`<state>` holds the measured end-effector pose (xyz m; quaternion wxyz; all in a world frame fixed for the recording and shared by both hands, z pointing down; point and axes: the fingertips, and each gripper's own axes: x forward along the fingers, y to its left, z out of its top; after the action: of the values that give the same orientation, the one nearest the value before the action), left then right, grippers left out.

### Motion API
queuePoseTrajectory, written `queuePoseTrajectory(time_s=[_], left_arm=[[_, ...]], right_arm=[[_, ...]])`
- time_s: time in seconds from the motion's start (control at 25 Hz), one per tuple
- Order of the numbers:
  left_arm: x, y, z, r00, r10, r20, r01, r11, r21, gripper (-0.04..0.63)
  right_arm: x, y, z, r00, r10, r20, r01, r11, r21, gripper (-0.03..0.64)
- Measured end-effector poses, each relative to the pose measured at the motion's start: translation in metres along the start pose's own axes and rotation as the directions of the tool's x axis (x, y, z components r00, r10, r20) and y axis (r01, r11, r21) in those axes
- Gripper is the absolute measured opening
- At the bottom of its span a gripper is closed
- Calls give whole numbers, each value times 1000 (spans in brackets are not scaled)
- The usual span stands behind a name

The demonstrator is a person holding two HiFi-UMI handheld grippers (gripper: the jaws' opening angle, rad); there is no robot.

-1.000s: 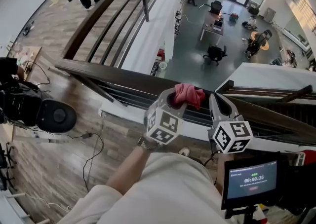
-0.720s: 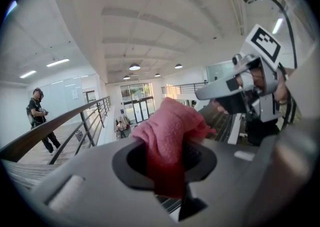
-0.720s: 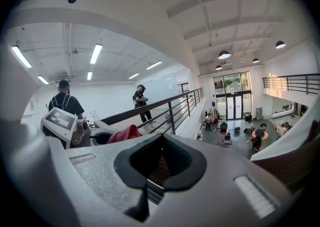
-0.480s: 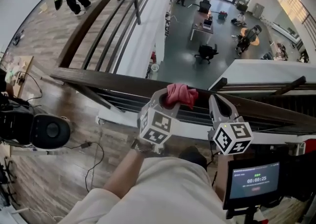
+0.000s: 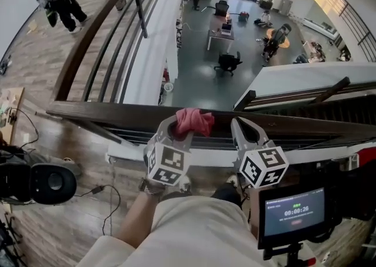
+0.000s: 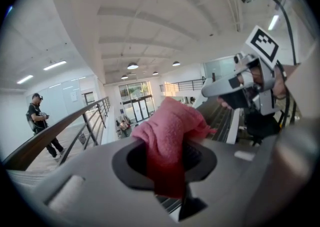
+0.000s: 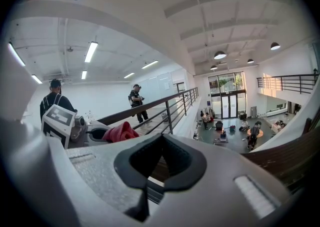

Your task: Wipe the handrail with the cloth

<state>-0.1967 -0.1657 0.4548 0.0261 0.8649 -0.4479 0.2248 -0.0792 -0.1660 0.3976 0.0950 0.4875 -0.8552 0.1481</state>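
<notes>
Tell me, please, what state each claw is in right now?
Left claw: closed on the pink cloth.
Right claw: closed, holding nothing.

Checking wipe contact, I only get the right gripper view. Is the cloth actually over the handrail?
Observer: Yes. In the head view the pink cloth overlaps the top of the dark wooden handrail.
Operator: Grip on it secure?
Observer: The left gripper view shows the left tool shut on the cloth, with a bunch sticking out past its jaws.
Operator: And my tool against the rail?
Observer: From the head view, the tip of the right tool is at the handrail's near edge, to the right of the cloth and apart from it.
</notes>
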Motion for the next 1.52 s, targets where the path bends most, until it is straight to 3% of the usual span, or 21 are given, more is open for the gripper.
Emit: queuePoseTrajectory(time_s=[0.52, 0.84, 1.08, 1.32, 1.52], left_arm=[[-62, 95, -37, 976, 217, 3, -216, 972, -94, 106], [-102, 159, -74, 933, 357, -55, -360, 913, -190, 106], [-126, 192, -83, 913, 395, -105, -408, 883, -231, 106], [-145, 232, -93, 881, 457, -122, -472, 834, -287, 106], [-143, 246, -94, 867, 479, -139, -497, 806, -321, 106]], right_arm=[[4, -3, 3, 1000, 1, 5, -1, 999, -50, 3], [6, 8, -4, 999, 31, -19, -32, 998, -57, 2], [-1, 7, -1, 999, 46, -21, -47, 997, -53, 2], [-4, 4, 3, 999, 48, -13, -49, 997, -52, 2], [-5, 2, 1, 998, 55, -15, -55, 997, -58, 2]])
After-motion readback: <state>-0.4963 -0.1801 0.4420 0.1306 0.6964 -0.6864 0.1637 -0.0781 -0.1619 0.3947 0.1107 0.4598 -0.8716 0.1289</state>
